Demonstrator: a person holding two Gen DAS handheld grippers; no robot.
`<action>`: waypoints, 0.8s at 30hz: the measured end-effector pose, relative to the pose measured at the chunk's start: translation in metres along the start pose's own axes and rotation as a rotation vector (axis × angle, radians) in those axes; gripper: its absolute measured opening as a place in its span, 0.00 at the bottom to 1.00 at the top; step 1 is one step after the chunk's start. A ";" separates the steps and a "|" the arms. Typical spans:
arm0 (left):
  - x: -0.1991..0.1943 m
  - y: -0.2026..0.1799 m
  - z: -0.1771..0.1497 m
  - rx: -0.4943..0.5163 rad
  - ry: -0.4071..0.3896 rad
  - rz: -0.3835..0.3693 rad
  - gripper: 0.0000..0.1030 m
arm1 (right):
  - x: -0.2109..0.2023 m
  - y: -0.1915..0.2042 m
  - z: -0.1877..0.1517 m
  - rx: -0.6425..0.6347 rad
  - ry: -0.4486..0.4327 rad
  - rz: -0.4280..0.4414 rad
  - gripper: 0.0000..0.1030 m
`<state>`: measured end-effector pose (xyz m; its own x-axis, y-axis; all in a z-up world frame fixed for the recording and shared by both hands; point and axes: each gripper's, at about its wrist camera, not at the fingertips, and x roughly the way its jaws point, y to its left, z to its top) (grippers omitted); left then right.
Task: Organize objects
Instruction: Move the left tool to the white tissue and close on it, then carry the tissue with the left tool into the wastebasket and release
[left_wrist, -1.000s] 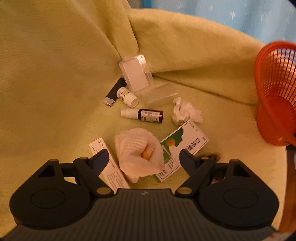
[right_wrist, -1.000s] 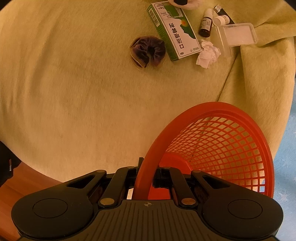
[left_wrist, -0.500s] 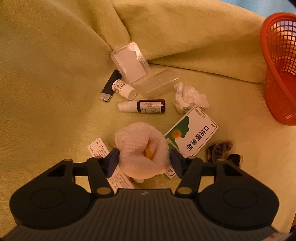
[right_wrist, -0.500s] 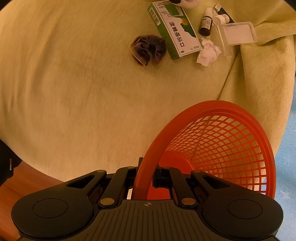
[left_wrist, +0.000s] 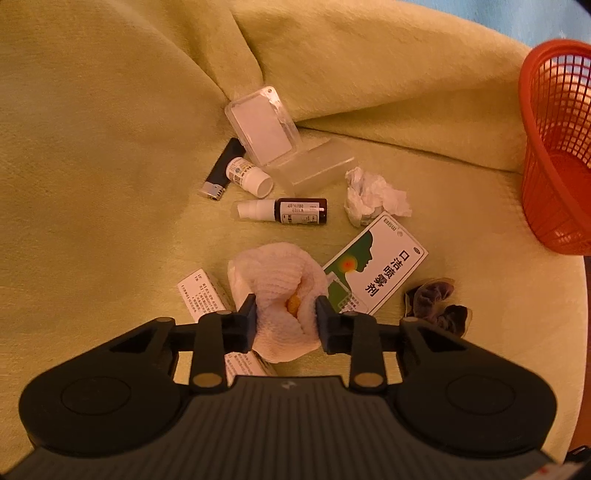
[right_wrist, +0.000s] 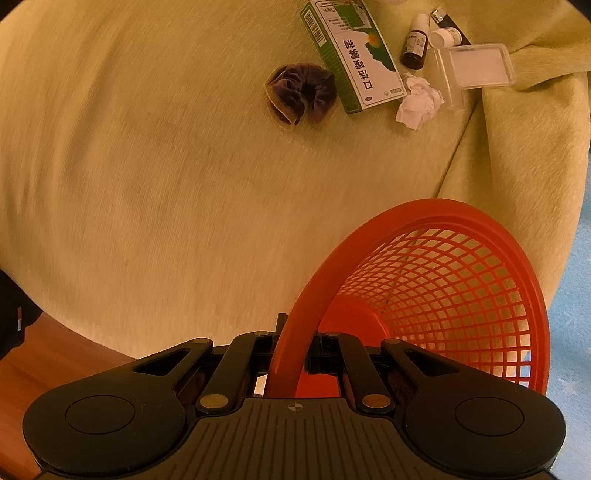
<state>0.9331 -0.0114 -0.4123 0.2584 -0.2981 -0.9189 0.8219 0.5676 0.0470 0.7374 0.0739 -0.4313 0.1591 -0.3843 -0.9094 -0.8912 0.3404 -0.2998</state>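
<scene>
On the yellow-green blanket (left_wrist: 110, 147) a crumpled white foam net (left_wrist: 280, 280) with something orange inside sits between the fingers of my left gripper (left_wrist: 286, 319). The jaws are closing and both pads press into its sides. It lies partly over a green and white medicine box (left_wrist: 380, 269) and a narrow white box (left_wrist: 201, 293). My right gripper (right_wrist: 293, 354) is shut on the rim of the red mesh basket (right_wrist: 443, 280), which stands at the blanket's right edge and has nothing in it.
Beyond the net lie a brown dropper bottle (left_wrist: 291, 211), a small white bottle (left_wrist: 249, 176), a black lighter (left_wrist: 221, 170), an open clear plastic case (left_wrist: 273, 133), a crumpled tissue (left_wrist: 373, 195) and a dark scrunchie (right_wrist: 301, 94). A blanket fold rises behind them.
The left jaws have drawn in from wide apart until they squeeze the foam net, and the gripper rolled slightly. The right gripper and the basket stayed put.
</scene>
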 end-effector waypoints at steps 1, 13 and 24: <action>-0.003 0.001 0.000 -0.006 -0.001 -0.004 0.27 | 0.000 0.001 0.000 -0.005 0.001 -0.002 0.03; -0.057 0.000 0.014 -0.037 -0.065 -0.063 0.26 | 0.002 0.010 -0.005 -0.049 0.011 -0.024 0.03; -0.098 -0.029 0.055 0.015 -0.116 -0.302 0.26 | 0.005 0.022 -0.008 -0.082 0.008 -0.054 0.03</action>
<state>0.9119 -0.0412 -0.3019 0.0567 -0.5375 -0.8413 0.8773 0.4291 -0.2150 0.7153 0.0731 -0.4401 0.2051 -0.4075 -0.8899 -0.9133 0.2471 -0.3237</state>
